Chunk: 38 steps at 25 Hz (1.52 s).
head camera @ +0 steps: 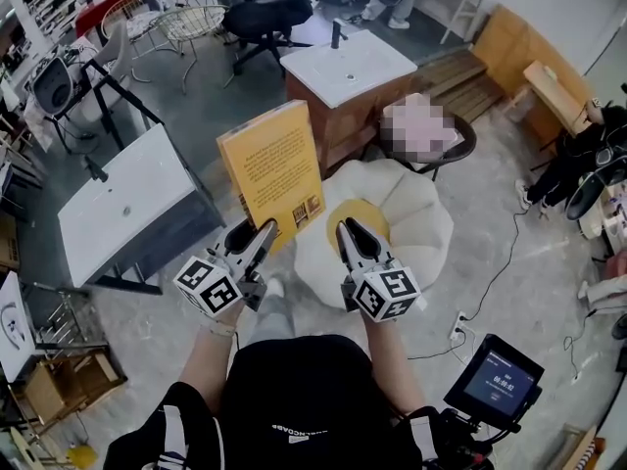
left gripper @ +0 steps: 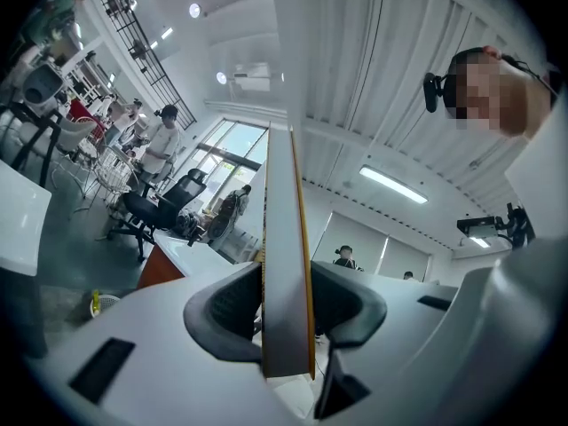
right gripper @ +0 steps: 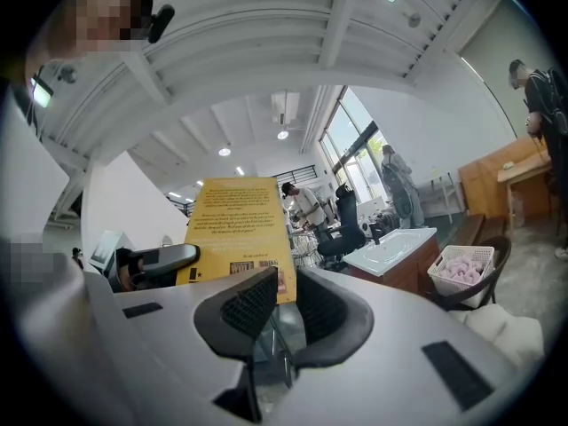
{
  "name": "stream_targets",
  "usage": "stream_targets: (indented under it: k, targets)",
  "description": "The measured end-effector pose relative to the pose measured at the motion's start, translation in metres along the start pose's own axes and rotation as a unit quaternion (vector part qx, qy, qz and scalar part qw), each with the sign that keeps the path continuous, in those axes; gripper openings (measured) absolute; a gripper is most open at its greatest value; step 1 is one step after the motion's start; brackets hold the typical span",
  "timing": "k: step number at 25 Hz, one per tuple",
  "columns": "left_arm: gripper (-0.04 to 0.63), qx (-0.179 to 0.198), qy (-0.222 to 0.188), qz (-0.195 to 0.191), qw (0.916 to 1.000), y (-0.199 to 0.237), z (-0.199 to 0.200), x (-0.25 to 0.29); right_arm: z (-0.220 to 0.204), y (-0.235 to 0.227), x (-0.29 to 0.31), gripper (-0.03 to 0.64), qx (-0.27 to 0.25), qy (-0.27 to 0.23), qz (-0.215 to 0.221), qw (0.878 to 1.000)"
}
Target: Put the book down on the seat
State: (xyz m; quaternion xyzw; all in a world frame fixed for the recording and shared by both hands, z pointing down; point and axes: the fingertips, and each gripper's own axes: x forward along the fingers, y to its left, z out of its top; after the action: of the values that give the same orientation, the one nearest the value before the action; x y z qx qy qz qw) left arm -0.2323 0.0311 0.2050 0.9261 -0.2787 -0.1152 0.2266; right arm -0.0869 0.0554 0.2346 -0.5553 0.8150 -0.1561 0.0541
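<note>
Yellow book (head camera: 274, 169) is up in the air, not on the seat. It stands upright and leans slightly left in the head view, with the printed back cover and barcode facing the person. The left gripper (head camera: 257, 233) is clamped on its bottom edge. In the left gripper view both pads press flat on the covers, with the book seen edge-on rising between them. In the head view the book sits over the left rim of the cream round seat (head camera: 421, 213), whose yellow centre cushion (head camera: 372, 218) lies just right of the book's lower corner.

The right gripper (head camera: 351, 231) is empty. Its jaws stand a narrow gap apart with nothing between them, just beside the left gripper and over the yellow cushion. The right gripper view shows the book off to its left.

Both forearms reach forward from the torso side by side, left forearm (head camera: 211, 360) bare. Both grippers are tipped upward, so their views show ceiling.

Around: white sink cabinet (head camera: 348, 67) behind the seat, white table (head camera: 127, 204) to the left, black office chair (head camera: 265, 13) farther back, basket (right gripper: 461, 269) of pink things beside the seat.
</note>
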Motion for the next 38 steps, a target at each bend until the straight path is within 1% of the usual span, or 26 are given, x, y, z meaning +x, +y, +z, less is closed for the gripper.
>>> stream_targets:
  k: [4, 9, 14, 19, 24, 30, 34, 38]
  targets:
    - [0.156, -0.009, 0.001, -0.005, 0.9999, 0.031, 0.001, 0.013, -0.006, -0.011, 0.028, 0.084, -0.001, 0.004, -0.009, 1.0]
    - [0.156, -0.022, 0.004, -0.012, 0.9997, 0.074, 0.029, 0.046, 0.011, -0.026, 0.08, 0.084, 0.004, 0.01, -0.022, 1.0]
    - [0.156, -0.027, 0.013, -0.023, 0.9993, 0.109, 0.048, 0.074, 0.021, -0.037, 0.116, 0.084, 0.005, 0.008, -0.039, 0.999]
    - [0.156, -0.041, 0.022, -0.043, 0.998, 0.145, 0.06, 0.101, 0.025, -0.053, 0.152, 0.084, 0.007, 0.007, -0.063, 0.998]
    - [0.156, -0.044, 0.037, -0.062, 0.9964, 0.178, 0.074, 0.124, 0.031, -0.063, 0.188, 0.084, 0.015, 0.002, -0.086, 0.996]
    - [0.156, -0.054, 0.055, -0.073, 0.9944, 0.244, 0.094, 0.149, 0.032, -0.071, 0.255, 0.084, 0.028, 0.001, -0.106, 0.994]
    - [0.156, -0.055, 0.064, -0.079, 0.9933, 0.253, 0.104, 0.156, 0.042, -0.071, 0.268, 0.084, 0.031, -0.001, -0.116, 0.993]
    - [0.156, -0.044, 0.07, -0.091, 0.9924, 0.265, 0.1, 0.155, 0.031, -0.068, 0.276, 0.084, 0.029, -0.003, -0.126, 0.992]
